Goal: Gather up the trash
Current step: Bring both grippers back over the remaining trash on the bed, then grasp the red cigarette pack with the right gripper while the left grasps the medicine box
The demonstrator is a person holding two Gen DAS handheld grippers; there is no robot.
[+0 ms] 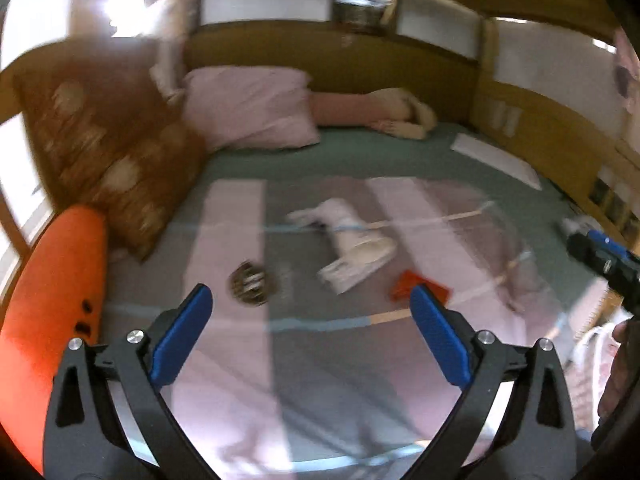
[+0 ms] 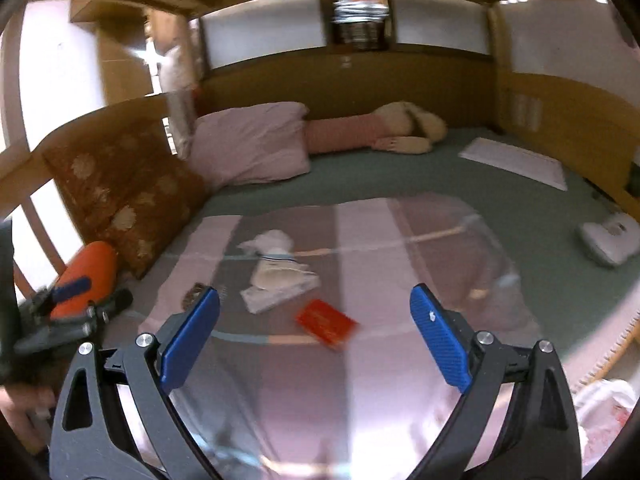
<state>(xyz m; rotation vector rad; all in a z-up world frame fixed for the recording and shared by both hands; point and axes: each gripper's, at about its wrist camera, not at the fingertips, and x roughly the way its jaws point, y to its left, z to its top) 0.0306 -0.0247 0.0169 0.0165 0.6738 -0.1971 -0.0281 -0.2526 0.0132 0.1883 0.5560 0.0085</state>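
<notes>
Trash lies on a striped pink and grey blanket (image 1: 236, 240) on a bed. A white crumpled paper bundle (image 1: 352, 244) lies mid-blanket, also in the right wrist view (image 2: 276, 272). A flat red wrapper (image 1: 412, 284) lies to its right, seen too in the right wrist view (image 2: 326, 322). A small dark round crumpled piece (image 1: 251, 283) lies to the left, partly hidden behind a pad in the right wrist view (image 2: 193, 293). My left gripper (image 1: 310, 300) is open and empty above the blanket's near part. My right gripper (image 2: 314, 304) is open and empty, with the red wrapper between its pads.
A brown patterned cushion (image 1: 120, 168), an orange bolster (image 1: 52, 304), a pink pillow (image 1: 248, 108) and a plush toy (image 1: 400, 116) line the left and back. A white flat sheet (image 2: 516, 160) and a white device (image 2: 608, 238) lie at right. Wooden walls surround the bed.
</notes>
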